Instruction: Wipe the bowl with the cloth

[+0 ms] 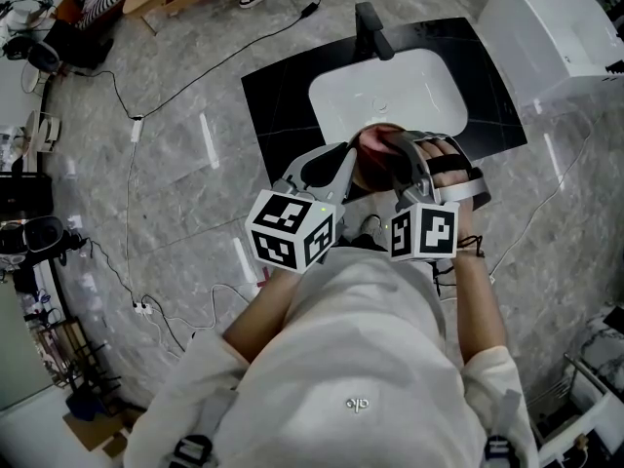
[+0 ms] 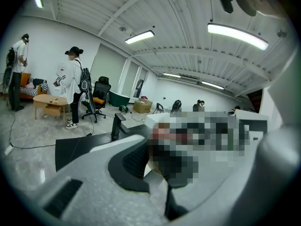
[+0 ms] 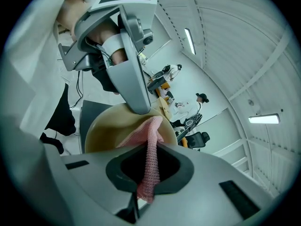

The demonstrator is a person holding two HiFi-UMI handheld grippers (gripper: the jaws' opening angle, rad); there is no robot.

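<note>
R gripper [image 3: 149, 171] fingers pinching pink cloth [image 3: 153, 128] (inside bowl [image 3: 101, 131]), L gripper [image 1: 351, 164] fingers clamping bowl rim

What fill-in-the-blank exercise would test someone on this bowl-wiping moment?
1. The right claw is shut on a ___ cloth.
2. The left claw clamps the bowl by its ___.
3. Just beyond the claws lies a white ___ with a black faucet.
Missing words: pink; rim; sink.
</note>
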